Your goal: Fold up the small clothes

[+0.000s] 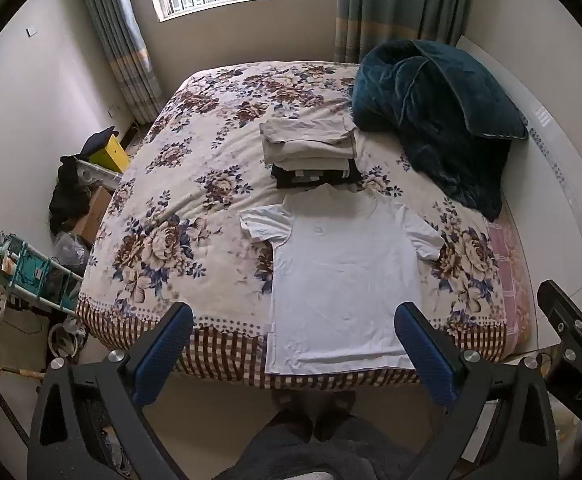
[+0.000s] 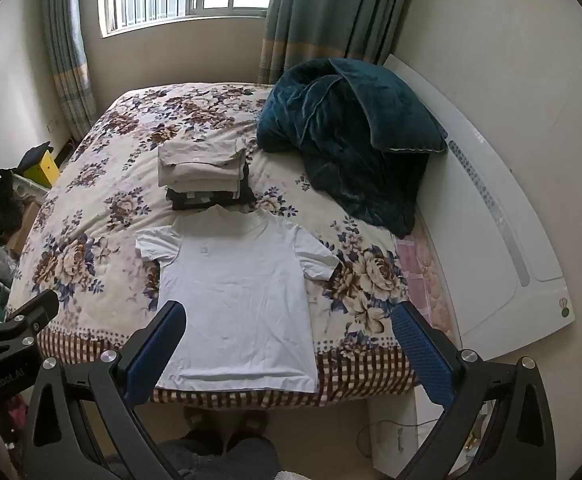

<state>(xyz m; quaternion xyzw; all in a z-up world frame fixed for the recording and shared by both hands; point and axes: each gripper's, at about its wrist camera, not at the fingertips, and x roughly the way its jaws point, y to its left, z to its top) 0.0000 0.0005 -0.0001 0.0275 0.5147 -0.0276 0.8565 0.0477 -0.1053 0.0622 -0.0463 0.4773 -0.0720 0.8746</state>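
A small white T-shirt (image 1: 343, 280) lies flat on the floral bedspread (image 1: 179, 216), neck away from me, hem at the bed's near edge. It also shows in the right wrist view (image 2: 235, 304). Behind its collar stands a stack of folded clothes (image 1: 311, 148), beige on top of dark ones, also seen in the right wrist view (image 2: 205, 168). My left gripper (image 1: 295, 320) is open and empty, held above the shirt's hem. My right gripper (image 2: 291, 320) is open and empty, held above the hem and the bed's near edge.
A bunched dark teal blanket (image 1: 439, 120) lies at the bed's far right. A white headboard (image 2: 503, 240) runs along the right side. Clutter, a rack (image 1: 31, 276) and a yellow box (image 1: 109, 154) fill the floor on the left. My feet (image 1: 311, 412) stand at the bed's foot.
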